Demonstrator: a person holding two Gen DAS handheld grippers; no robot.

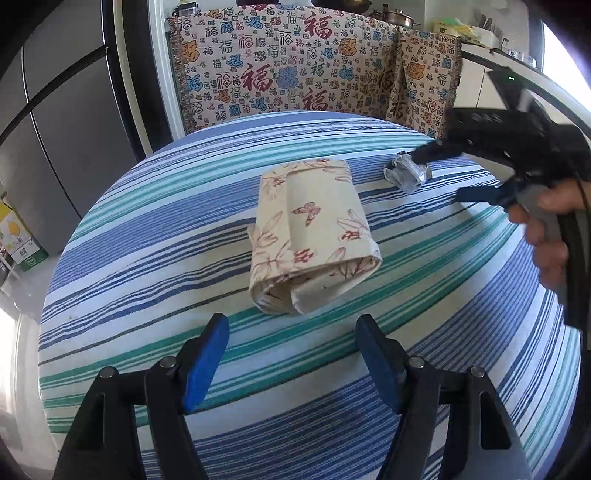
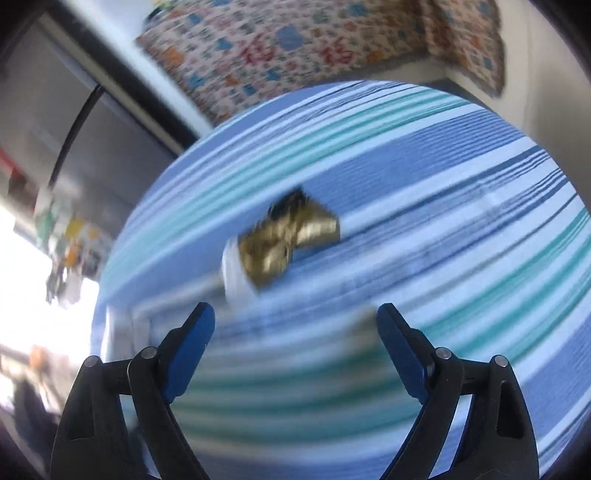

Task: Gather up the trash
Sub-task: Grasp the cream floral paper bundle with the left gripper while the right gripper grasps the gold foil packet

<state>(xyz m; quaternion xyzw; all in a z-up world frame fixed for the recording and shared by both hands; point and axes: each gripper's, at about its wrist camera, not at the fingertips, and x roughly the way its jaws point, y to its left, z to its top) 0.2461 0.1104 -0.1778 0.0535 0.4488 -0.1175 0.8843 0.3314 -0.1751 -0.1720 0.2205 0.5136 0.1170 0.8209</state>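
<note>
Both grippers gaping: left gripper hovering before cream butterfly-print folded bag; right gripper facing crumpled gold wrapper.

home kitchen, pots on counter, striped tablecloth, fridge

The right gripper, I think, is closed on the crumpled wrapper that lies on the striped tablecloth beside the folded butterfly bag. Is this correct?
Not quite. The right gripper is open, not closed on anything: the right wrist view shows its jaws spread wide with the crumpled wrapper ahead of them. The wrapper does lie on the striped tablecloth beside the folded butterfly bag.
</note>
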